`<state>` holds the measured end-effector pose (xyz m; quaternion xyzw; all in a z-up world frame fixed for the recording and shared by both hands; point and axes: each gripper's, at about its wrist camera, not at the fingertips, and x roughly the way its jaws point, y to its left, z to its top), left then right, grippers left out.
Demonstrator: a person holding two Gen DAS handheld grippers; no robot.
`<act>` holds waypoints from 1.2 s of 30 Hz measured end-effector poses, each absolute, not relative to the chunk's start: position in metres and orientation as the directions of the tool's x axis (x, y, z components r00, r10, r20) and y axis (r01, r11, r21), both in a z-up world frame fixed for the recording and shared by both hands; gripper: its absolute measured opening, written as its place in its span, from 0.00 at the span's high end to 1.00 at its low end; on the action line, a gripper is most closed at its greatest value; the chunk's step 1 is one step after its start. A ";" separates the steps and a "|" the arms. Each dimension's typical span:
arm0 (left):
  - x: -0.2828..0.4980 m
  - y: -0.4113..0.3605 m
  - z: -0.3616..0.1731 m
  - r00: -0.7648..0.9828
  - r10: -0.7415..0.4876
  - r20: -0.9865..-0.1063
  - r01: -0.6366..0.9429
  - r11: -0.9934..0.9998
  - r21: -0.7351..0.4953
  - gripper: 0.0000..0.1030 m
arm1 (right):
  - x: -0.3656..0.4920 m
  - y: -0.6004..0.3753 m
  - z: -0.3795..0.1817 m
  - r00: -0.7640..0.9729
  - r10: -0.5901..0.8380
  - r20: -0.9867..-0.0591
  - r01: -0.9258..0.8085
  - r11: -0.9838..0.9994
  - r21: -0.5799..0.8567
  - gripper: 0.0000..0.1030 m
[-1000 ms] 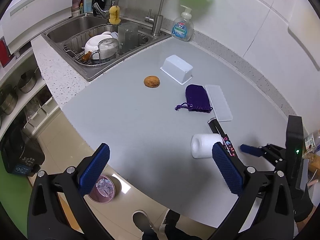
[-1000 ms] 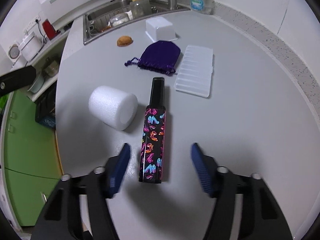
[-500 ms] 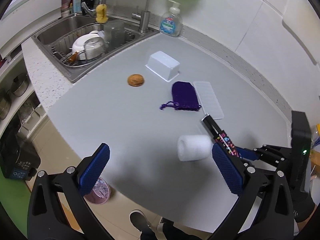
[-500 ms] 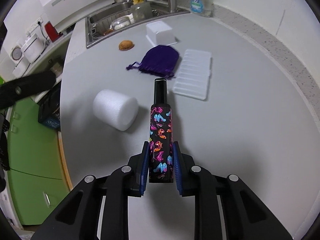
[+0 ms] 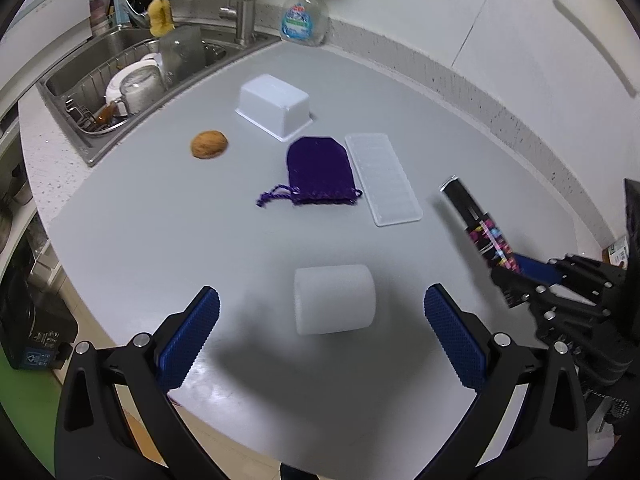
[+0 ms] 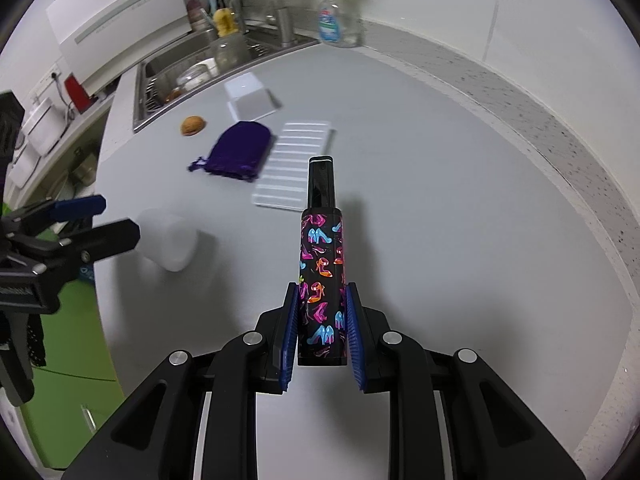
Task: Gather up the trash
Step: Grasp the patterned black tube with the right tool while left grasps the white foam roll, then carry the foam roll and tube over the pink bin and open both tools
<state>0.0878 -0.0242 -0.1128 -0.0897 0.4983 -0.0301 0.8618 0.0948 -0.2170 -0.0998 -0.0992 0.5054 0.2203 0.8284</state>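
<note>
My right gripper point(image 6: 322, 322) is shut on a black box printed with colourful shoes point(image 6: 322, 276) and holds it lifted above the grey counter point(image 6: 440, 200). The box also shows at the right of the left wrist view point(image 5: 480, 228). My left gripper point(image 5: 320, 332) is open and empty, with a white foam roll point(image 5: 334, 298) lying between and just beyond its fingers. The roll shows in the right wrist view point(image 6: 170, 244), next to the left gripper's fingertips point(image 6: 80, 206). A purple drawstring pouch point(image 5: 320, 172), a brown walnut-like lump point(image 5: 209, 144), a white ribbed lid point(image 5: 382, 178) and an upturned white tub point(image 5: 274, 106) lie farther back.
A sink point(image 5: 120, 76) with a dish rack and dishes sits at the back left. A soap dispenser point(image 5: 304, 16) stands by the wall. The counter's rounded front edge point(image 5: 132, 304) drops to the floor, where a black bin point(image 5: 32, 340) stands.
My right gripper closed on the shoe-print box and lifted it off the counter. My left gripper moved forward until the foam roll lay between its open fingers.
</note>
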 end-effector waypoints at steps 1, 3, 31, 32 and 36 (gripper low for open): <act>0.090 -0.028 -0.116 0.495 -0.138 -0.858 -0.037 0.983 -0.180 0.03 | 0.096 -0.221 -0.100 0.393 0.264 -0.881 -0.461 0.885 0.060 0.79; 0.093 -0.033 -0.121 0.486 -0.132 -0.864 -0.039 0.984 -0.173 0.03 | 0.099 -0.228 -0.101 0.394 0.263 -0.881 -0.454 0.889 0.063 0.79; 0.089 -0.025 -0.126 0.482 -0.085 -0.872 -0.107 0.982 -0.155 0.58 | 0.106 -0.217 -0.095 0.372 0.325 -0.869 -0.525 0.846 0.092 0.79; 0.086 -0.021 -0.123 0.488 -0.085 -0.869 -0.111 0.981 -0.159 0.58 | 0.104 -0.211 -0.093 0.371 0.330 -0.868 -0.534 0.841 0.092 0.79; 0.067 0.004 -0.110 0.513 -0.070 -0.856 -0.141 0.976 -0.164 0.58 | 0.098 -0.187 -0.086 0.365 0.356 -0.860 -0.571 0.815 0.096 0.79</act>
